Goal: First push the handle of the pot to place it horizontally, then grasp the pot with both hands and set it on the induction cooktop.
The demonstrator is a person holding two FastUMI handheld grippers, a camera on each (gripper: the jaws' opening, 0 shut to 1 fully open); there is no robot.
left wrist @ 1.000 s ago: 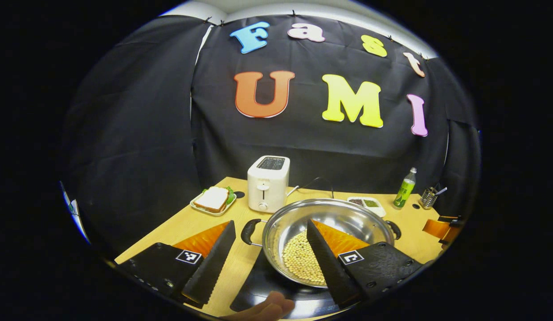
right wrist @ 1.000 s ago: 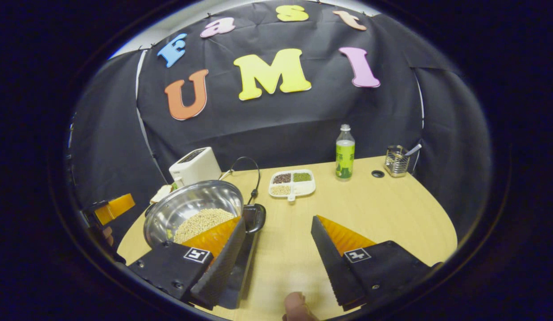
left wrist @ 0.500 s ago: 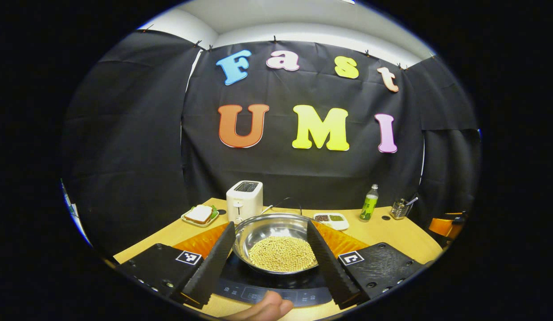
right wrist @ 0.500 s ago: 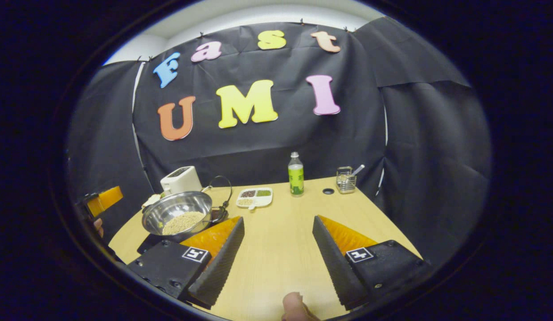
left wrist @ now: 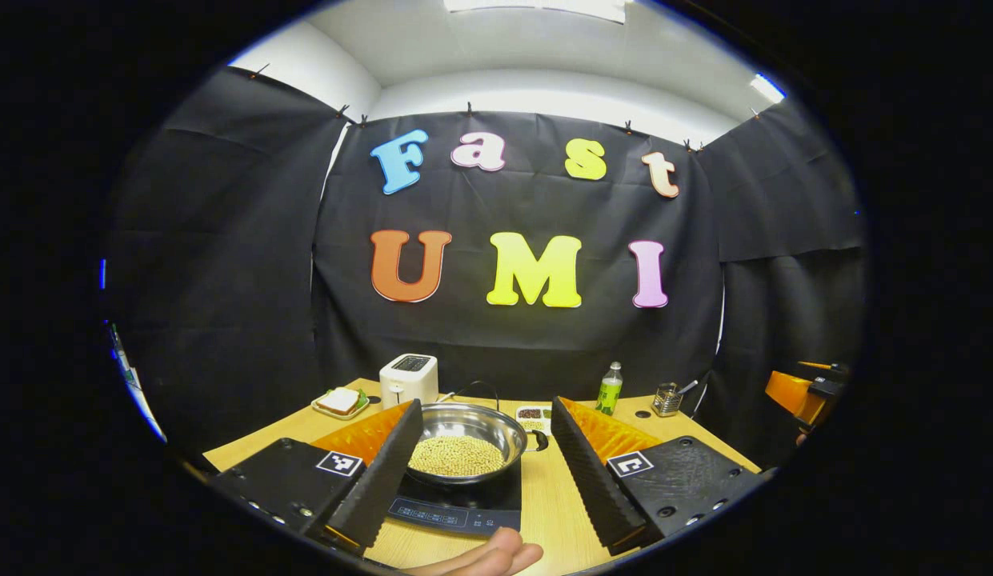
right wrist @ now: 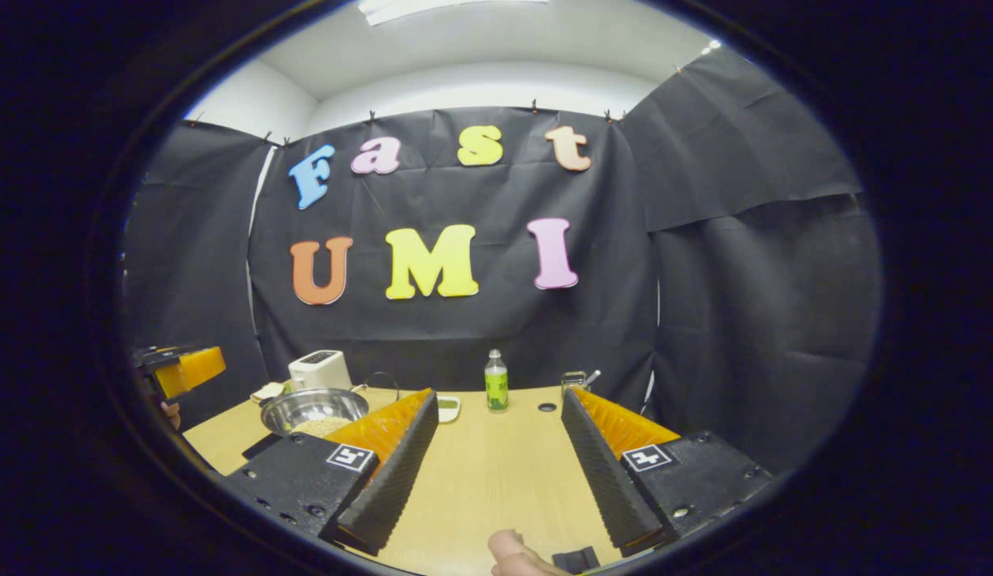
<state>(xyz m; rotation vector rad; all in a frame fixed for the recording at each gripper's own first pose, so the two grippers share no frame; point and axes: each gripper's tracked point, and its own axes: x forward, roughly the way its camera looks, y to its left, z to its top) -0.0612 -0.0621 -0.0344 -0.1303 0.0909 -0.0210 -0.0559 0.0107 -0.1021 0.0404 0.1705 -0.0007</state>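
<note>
A steel pot [left wrist: 464,442] with pale beans in it sits on the black induction cooktop [left wrist: 456,509] in the left gripper view, its dark handles out to the sides. My left gripper [left wrist: 484,402] hangs open well back from the pot, which shows between its fingers, touching neither. In the right gripper view the pot [right wrist: 312,408] and cooktop [right wrist: 260,446] lie far to the left. My right gripper [right wrist: 498,394] is open over bare table. Each view shows the other gripper at its edge: the right gripper [left wrist: 800,396] and the left gripper [right wrist: 180,370].
Behind the pot stand a white toaster [left wrist: 408,380], a sandwich plate [left wrist: 338,402], a divided dish [left wrist: 532,414], a green bottle [left wrist: 609,390] and a wire utensil holder [left wrist: 666,398]. The wooden table [right wrist: 480,480] stretches ahead of my right gripper. A thumb [left wrist: 496,554] shows below.
Both grippers have drawn back and up from the pot, which now looks smaller and farther off. The pot stays on the cooktop. Both grippers remain open.
</note>
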